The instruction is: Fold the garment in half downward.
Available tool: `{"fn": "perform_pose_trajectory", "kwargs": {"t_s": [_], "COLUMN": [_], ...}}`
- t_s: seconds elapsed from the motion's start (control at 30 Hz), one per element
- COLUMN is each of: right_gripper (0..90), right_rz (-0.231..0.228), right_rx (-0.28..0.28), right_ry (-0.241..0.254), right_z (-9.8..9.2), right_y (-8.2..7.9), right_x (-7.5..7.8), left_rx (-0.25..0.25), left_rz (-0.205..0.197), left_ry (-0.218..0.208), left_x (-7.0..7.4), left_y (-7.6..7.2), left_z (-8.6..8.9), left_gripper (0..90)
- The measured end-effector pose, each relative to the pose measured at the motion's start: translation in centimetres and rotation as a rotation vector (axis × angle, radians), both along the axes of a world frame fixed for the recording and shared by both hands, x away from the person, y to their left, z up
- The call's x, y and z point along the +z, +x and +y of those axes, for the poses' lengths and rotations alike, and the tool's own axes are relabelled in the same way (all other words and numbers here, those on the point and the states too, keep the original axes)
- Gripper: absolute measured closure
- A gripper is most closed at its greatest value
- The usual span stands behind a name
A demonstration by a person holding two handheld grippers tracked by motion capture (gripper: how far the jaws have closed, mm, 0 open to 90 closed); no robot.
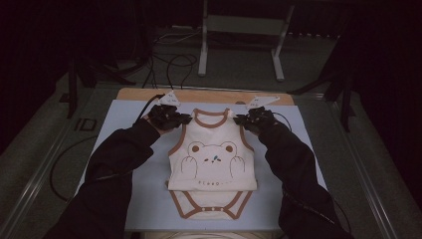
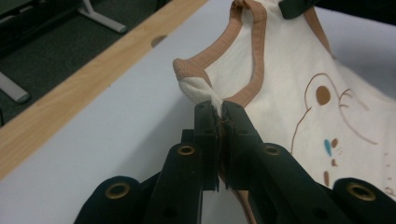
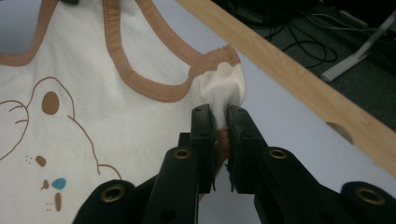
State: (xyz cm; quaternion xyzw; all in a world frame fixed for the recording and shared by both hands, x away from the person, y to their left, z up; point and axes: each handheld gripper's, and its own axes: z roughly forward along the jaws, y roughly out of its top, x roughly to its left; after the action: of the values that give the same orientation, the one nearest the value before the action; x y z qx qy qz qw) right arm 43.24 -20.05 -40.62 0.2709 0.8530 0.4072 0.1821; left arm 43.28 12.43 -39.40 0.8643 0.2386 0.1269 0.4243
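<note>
A cream baby bodysuit (image 1: 213, 162) with a bear print lies along the middle of the table (image 1: 124, 129), its shoulders toward the far edge. The left hand-held gripper (image 2: 218, 108) is clamped on the left shoulder strap (image 2: 196, 88), and the right hand-held gripper (image 3: 219, 112) pinches the right shoulder strap (image 3: 224, 84).

A pale blue mat (image 1: 129, 199) is lying over a wooden tabletop (image 1: 139, 93); black cables (image 1: 171, 62) are trailing beyond.
</note>
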Motion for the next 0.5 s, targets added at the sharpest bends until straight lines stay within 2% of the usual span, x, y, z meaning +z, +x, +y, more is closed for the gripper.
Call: {"fn": "perform_pose_trajectory", "kwargs": {"t_s": [0.23, 0.33, 0.43, 0.5], "right_gripper": [82.6, 82.6, 82.6, 82.6], "right_rz": [-0.037, -0.065, -0.078, -0.082], "right_rx": [-0.022, -0.035, -0.044, -0.042], "right_ry": [0.015, 0.016, 0.032, 0.039], "right_z": [-0.1, -0.2, -0.3, -0.4], "right_y": [0.9, 1.1, 1.2, 1.2], "right_x": [2.0, 2.8, 3.5, 3.8], "left_rx": [0.007, 0.009, 0.012, 0.008], "left_rz": [-0.024, -0.048, -0.057, -0.071], "left_ry": [-0.003, -0.012, -0.020, -0.009], "left_x": [1.9, 2.8, 3.3, 3.4], "left_y": [0.9, 1.0, 1.0, 0.8], "left_z": [-0.4, -0.5, -0.5, -0.5], "left_gripper": [86.1, 86.1, 86.0, 86.0]}}
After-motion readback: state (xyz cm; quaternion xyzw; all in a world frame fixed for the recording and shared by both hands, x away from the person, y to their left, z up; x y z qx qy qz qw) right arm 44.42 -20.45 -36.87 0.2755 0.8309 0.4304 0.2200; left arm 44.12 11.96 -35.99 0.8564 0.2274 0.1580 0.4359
